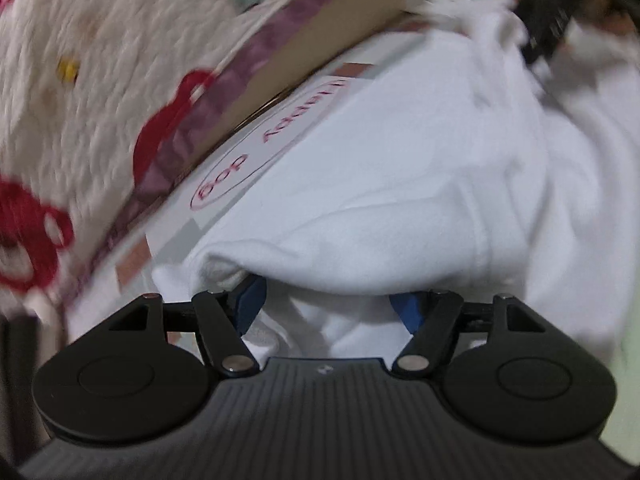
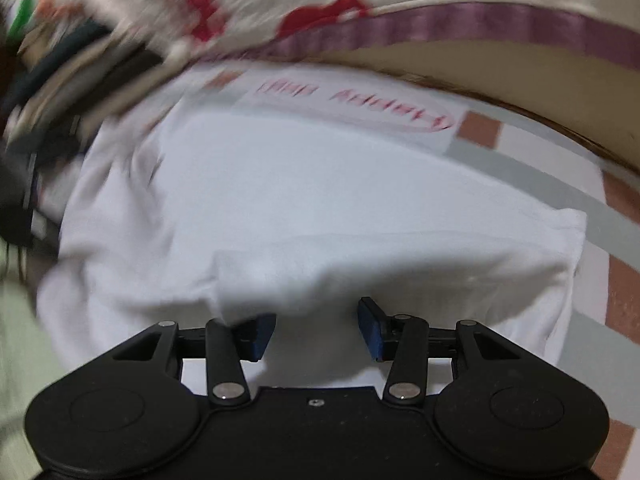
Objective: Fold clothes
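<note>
A white garment (image 1: 400, 184) is seen filling the middle of both wrist views, lying on a checked cloth with a red-lettered oval print (image 1: 256, 148) that shows along the upper left of the left view and across the upper middle of the right view. Behind it, a fluffy cream blanket with red figures (image 1: 100, 80) takes up the upper left of the left frame.

The left claw (image 1: 326, 308) is held at the bottom centre of its frame with its blue pads spread apart; a rolled fold of the garment's near edge drapes over and between them, so it cannot be told whether any cloth is actually held. The right claw (image 2: 316, 328) is likewise spread at the bottom centre of its frame, the near edge of the cloth lying just above the pads.

The fabric is judged to be light, soft and limp: it sags, bunches and keeps no shape of its own, so a single pinch is likely to let the rest droop. A hold is best taken at the doubled near edge or at a corner such as the one at the right of the right view (image 2: 572, 220), where layers can be gathered together. Both views are blurred, so finer seams cannot be made out.
</note>
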A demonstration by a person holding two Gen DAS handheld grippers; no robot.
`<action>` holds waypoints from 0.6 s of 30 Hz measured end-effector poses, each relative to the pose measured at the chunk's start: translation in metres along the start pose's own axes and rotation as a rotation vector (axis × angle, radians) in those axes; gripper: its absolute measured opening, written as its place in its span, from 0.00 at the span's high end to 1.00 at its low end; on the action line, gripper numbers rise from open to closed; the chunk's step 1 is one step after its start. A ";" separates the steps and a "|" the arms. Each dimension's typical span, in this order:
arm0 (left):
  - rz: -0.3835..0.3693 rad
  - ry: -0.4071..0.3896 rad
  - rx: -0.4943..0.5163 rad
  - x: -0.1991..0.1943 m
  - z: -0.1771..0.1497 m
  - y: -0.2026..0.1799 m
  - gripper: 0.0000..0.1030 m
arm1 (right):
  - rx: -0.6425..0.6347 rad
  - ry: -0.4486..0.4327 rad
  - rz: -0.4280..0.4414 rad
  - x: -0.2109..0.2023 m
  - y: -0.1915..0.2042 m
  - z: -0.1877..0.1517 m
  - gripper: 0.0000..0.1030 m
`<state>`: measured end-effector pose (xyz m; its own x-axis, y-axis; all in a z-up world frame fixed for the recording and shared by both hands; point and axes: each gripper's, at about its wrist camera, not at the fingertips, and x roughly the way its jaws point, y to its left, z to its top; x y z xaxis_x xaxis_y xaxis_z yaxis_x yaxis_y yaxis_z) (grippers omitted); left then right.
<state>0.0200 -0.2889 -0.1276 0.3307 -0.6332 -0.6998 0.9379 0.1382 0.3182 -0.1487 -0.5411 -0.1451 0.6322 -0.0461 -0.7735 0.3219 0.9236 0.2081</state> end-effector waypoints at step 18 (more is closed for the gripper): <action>-0.190 -0.078 -0.768 -0.002 -0.067 0.123 0.34 | 0.209 -0.190 -0.039 -0.055 -0.089 -0.036 0.50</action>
<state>0.1417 -0.2198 -0.1297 0.1760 -0.7460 -0.6423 0.7967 0.4912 -0.3522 -0.2378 -0.6066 -0.1426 0.7314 -0.1685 -0.6608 0.4738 0.8225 0.3147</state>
